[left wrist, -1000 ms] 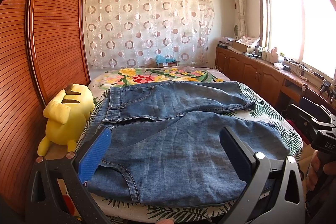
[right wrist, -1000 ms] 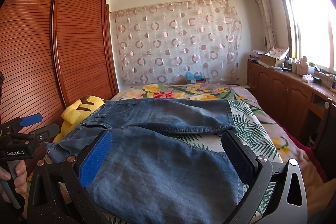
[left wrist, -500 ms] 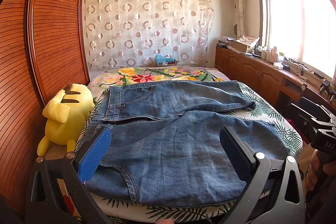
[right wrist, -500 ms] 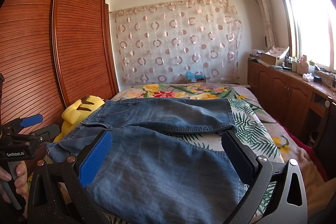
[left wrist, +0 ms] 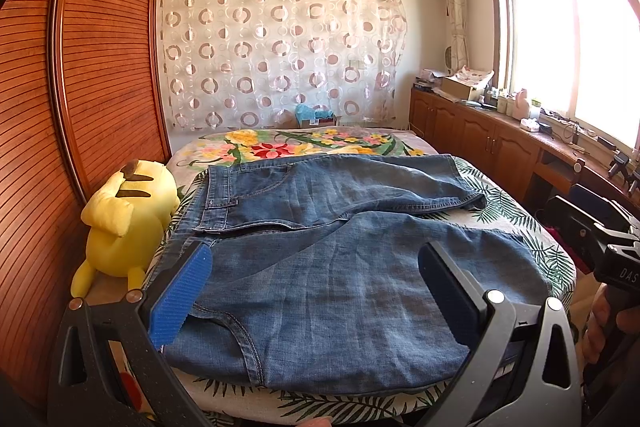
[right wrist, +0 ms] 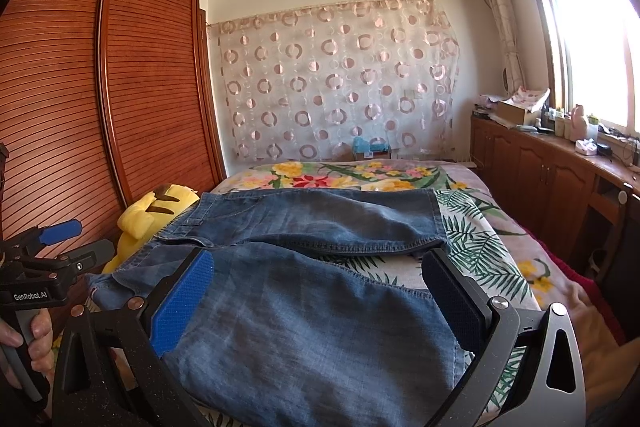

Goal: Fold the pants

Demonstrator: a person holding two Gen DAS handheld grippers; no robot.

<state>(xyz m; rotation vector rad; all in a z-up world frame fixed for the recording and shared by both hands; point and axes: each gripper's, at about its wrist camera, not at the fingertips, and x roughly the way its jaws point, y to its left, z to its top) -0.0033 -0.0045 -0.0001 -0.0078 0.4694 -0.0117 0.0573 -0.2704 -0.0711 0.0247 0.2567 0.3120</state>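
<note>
Blue denim pants lie spread flat on the bed, waistband at the left, both legs reaching right. The near leg lies at the bed's front edge, the far leg behind it. My left gripper hovers open above the near leg close to the waist, with nothing between its blue pads. My right gripper hovers open above the near leg further right, close to its hem, also holding nothing. Each gripper shows at the edge of the other's view, held by a hand.
A yellow plush toy sits at the bed's left edge against the slatted wooden wardrobe. The floral bedspread lies bare beyond the pants. Wooden cabinets with clutter run under the window on the right.
</note>
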